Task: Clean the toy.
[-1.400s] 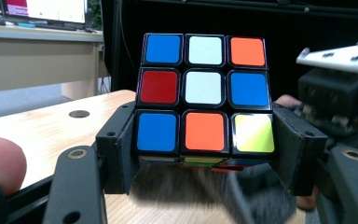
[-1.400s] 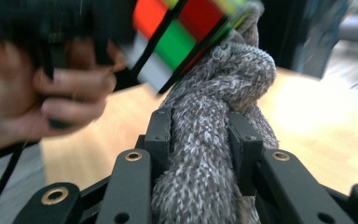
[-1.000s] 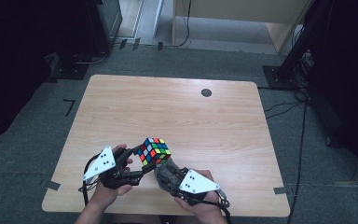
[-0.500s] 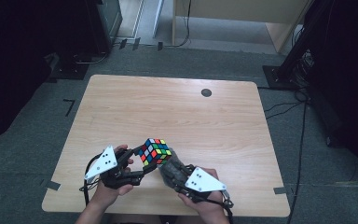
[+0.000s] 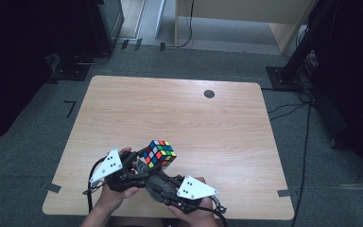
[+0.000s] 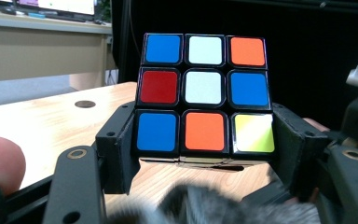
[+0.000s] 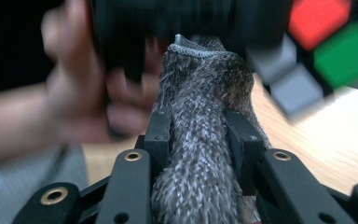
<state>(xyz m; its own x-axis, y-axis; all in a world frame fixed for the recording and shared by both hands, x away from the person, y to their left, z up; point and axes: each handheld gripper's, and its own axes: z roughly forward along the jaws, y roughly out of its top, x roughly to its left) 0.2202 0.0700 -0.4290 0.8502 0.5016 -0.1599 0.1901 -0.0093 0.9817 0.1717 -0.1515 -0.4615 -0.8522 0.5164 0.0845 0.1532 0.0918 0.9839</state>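
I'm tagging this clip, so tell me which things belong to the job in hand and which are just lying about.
In the job:
- puzzle cube, clamped in the left gripper
- grey cloth, clamped in the right gripper, close under the cube

Lying about:
- dark round spot at the far side of the table

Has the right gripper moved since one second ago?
Yes. The right gripper with its grey cloth has shifted left along the table's near edge, toward the cube.
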